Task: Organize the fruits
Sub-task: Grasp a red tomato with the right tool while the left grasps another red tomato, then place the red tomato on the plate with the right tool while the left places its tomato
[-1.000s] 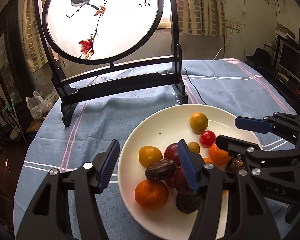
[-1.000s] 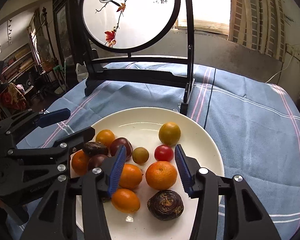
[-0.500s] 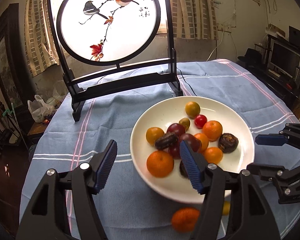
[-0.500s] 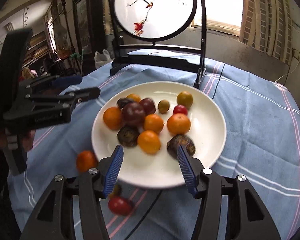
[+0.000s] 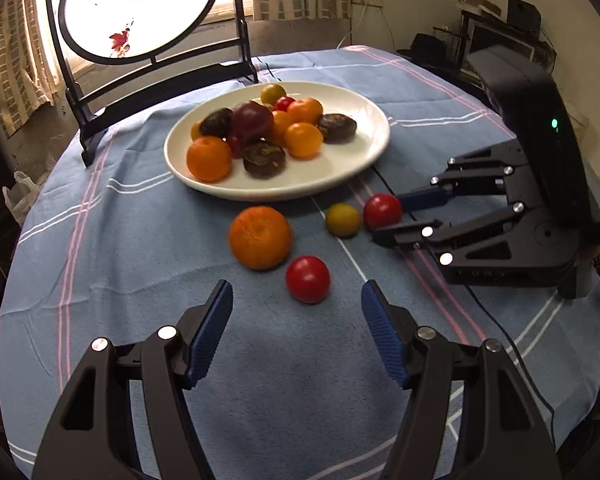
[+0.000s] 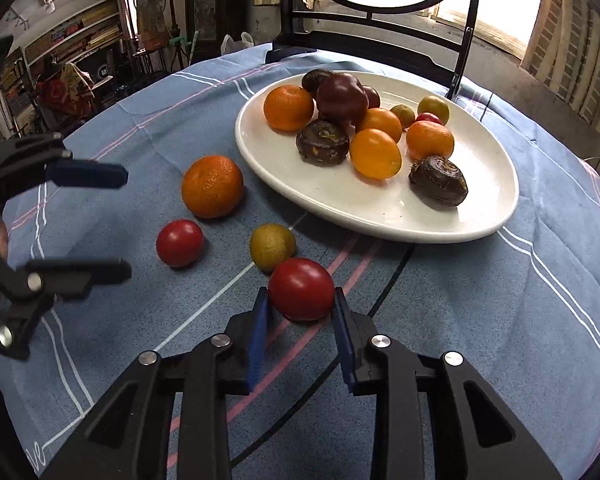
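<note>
Left cam: left gripper [image 5: 296,336] hangs w/ jaws wide, nothing between; a red tomato [image 5: 307,279] lies just ahead on the desk [image 5: 140,264], orange [image 5: 260,237] beside it, plate [image 5: 364,148] behind.

Right cam: right gripper [image 6: 300,326] jaws closing round another tomato [image 6: 301,289], prob. touching.

White letters "ve" show on the blue tablecloth [image 6: 480,300] edge — the round screen's [image 5: 140,4] calligraphy is illegible.
</note>
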Demonstrator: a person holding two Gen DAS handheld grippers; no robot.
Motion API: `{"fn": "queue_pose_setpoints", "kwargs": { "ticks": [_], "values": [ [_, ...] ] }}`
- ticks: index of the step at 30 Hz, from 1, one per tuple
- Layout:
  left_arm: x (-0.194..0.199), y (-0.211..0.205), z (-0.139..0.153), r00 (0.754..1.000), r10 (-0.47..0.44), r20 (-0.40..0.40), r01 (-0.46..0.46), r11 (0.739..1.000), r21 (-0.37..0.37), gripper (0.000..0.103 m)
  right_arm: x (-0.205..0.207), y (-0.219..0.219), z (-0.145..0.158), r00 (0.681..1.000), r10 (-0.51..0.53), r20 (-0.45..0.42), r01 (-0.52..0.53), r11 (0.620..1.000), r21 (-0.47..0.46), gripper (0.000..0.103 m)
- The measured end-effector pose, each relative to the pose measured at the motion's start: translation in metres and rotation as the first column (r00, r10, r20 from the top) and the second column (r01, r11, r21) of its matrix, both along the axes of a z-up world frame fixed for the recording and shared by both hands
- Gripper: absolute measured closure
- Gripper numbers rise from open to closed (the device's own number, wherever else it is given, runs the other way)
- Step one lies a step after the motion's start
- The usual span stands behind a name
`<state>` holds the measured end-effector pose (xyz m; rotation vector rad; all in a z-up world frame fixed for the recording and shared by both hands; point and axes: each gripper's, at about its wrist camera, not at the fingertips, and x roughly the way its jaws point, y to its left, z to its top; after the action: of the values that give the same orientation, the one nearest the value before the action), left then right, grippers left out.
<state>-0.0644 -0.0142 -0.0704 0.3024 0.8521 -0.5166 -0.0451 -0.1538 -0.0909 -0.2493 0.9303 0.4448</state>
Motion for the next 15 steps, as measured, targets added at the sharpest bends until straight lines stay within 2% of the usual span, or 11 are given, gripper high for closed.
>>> {"fn": "queue_pose_setpoints", "kwargs": {
  "ticks": [4,8,11,15],
  "values": [
    [0.006,-0.011,-0.011,0.999,0.014,-0.032,-0.014,1.0,-0.005,0.04,-0.013,-0.011,0.011,1.0,-0.01,0.018,0.01,1.0,0.025,0.072],
    [0.02,-0.015,-0.017,0.996,0.056,-0.076,-0.057,0.998,-0.016,0.065,-0.022,-0.02,0.015,0.999,-0.023,0.027,0.022,0.999,0.036,0.072],
    [0.025,-0.015,-0.023,0.991,0.082,-0.104,-0.083,0.997,-0.006,0.075,-0.025,-0.022,0.015,0.999,-0.025,0.028,0.024,0.999,0.038,0.072],
    [0.017,-0.01,-0.016,0.994,0.07,-0.08,-0.071,0.997,-0.009,0.075,-0.029,-0.022,0.016,0.999,-0.019,0.03,0.017,0.999,0.051,0.072]
  ]
}}
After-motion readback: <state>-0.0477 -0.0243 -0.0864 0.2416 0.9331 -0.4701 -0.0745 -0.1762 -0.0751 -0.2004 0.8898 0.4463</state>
